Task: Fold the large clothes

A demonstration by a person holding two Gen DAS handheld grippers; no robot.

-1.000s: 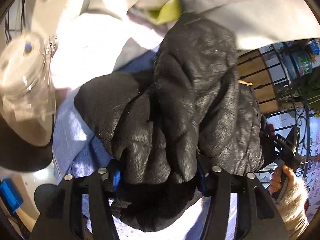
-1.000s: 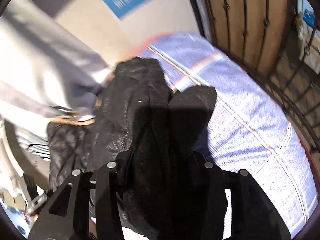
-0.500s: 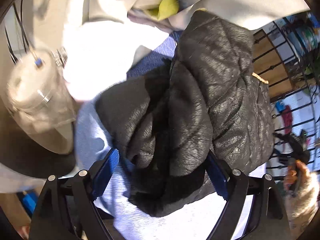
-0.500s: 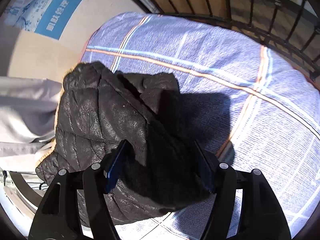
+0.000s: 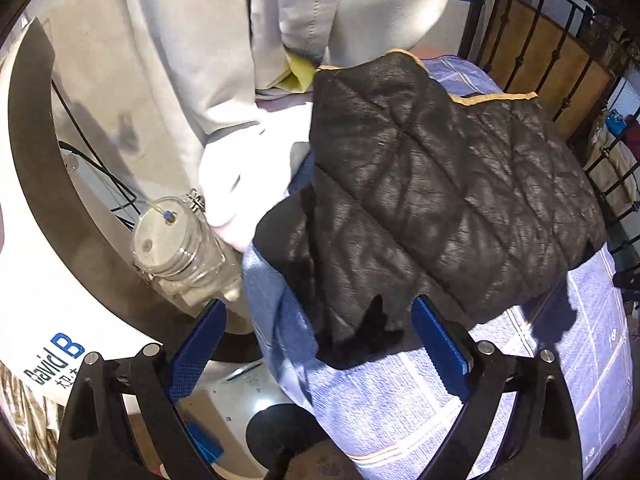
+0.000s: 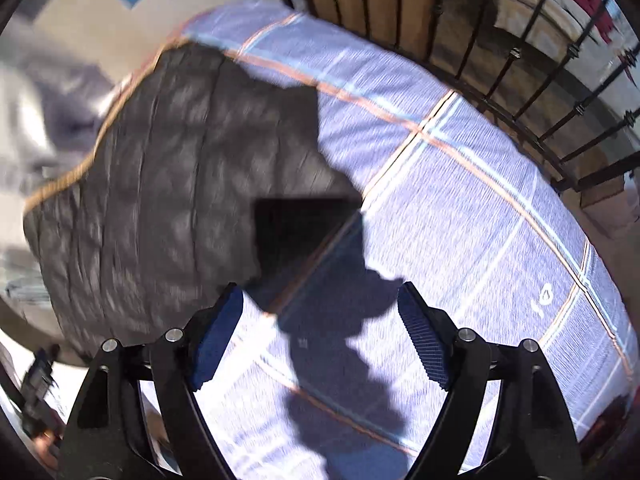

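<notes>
A black quilted jacket point(image 5: 432, 200) with a tan trim edge lies folded on the blue plaid cloth point(image 5: 400, 400) that covers the table. My left gripper point(image 5: 320, 344) is open and empty, just off the jacket's near corner. In the right wrist view the jacket point(image 6: 160, 184) lies to the left on the plaid cloth point(image 6: 460, 208). My right gripper point(image 6: 320, 332) is open and empty, drawn back over bare cloth beside the jacket's edge.
A person in a light grey coat point(image 5: 224, 48) stands against the table's far side. A clear glass jar point(image 5: 172, 248) stands left of the table, by a white curved panel point(image 5: 36, 272). A black iron railing point(image 6: 520, 40) runs behind the table.
Both grippers have opened and let go of the jacket, then pulled back. The jacket now lies flat and folded on the cloth.
</notes>
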